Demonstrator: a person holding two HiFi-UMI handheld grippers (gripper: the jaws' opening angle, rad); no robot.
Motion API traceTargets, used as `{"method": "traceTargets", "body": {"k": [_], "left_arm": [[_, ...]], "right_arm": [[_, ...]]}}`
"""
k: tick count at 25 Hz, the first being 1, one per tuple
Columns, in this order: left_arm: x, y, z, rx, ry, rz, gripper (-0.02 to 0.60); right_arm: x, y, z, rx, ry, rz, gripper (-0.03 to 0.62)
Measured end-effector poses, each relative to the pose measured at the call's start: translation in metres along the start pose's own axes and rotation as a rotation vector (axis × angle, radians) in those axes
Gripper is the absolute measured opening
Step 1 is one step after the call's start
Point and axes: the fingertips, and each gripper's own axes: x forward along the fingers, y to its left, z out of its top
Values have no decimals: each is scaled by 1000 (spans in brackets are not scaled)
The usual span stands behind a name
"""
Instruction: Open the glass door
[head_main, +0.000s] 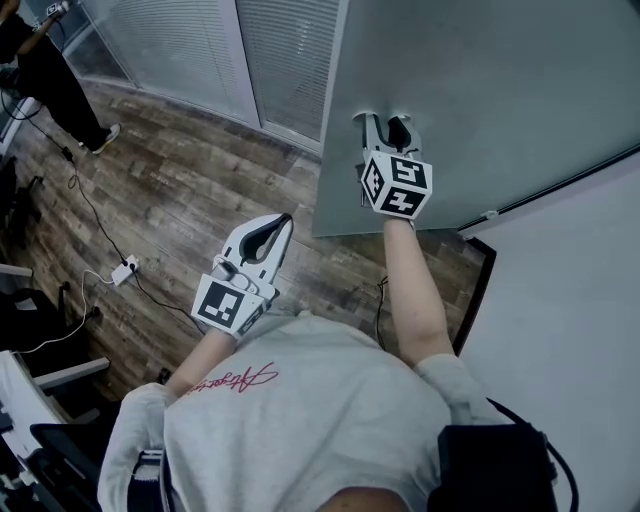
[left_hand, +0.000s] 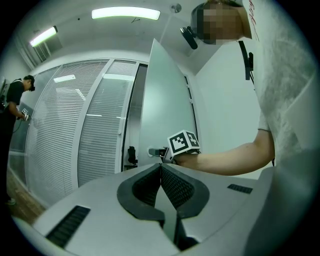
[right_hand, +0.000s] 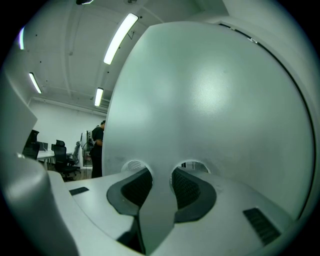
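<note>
The frosted glass door (head_main: 480, 90) stands swung partway out over the wood floor. My right gripper (head_main: 385, 122) is pressed up against its face at arm's length, held level. In the right gripper view the door (right_hand: 215, 95) fills the picture, and a flat grey handle (right_hand: 157, 200) runs between the jaws, with both pads on it. The left gripper view shows that handle (left_hand: 155, 151) sticking out of the door's edge (left_hand: 165, 100). My left gripper (head_main: 283, 220) hangs free lower left, away from the door, with its tips (left_hand: 161, 167) together and nothing between them.
A glass wall with blinds (head_main: 200, 50) runs behind the door. A person (head_main: 50, 70) stands at the far left. Cables and a power strip (head_main: 125, 270) lie on the wood floor. Office chairs (head_main: 30, 320) stand at the left, and a white wall (head_main: 570, 300) is at the right.
</note>
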Motion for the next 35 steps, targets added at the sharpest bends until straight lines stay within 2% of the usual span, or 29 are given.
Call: {"method": "traceTargets", "body": {"k": [5, 14, 18, 24, 31, 35], "left_arm": [[-19, -14, 4, -13, 0, -25, 17], [-85, -47, -22, -59, 84, -100, 17], [-101, -57, -22, -72, 59, -123, 17], [-107, -77, -25, -64, 81, -193, 17], [-102, -108, -14, -32, 64, -259, 17], [-93, -128, -8, -39, 35, -270, 17]], "right_arm": [[-21, 1, -2, 3, 8, 25, 127], [-64, 2, 2, -4, -5, 17, 127], [-84, 7, 3, -8, -8, 36, 127], [-115, 5, 3, -4, -21, 37, 127], [-158, 7, 1, -1, -30, 57, 127], [-180, 8, -1, -1, -31, 80, 127]]}}
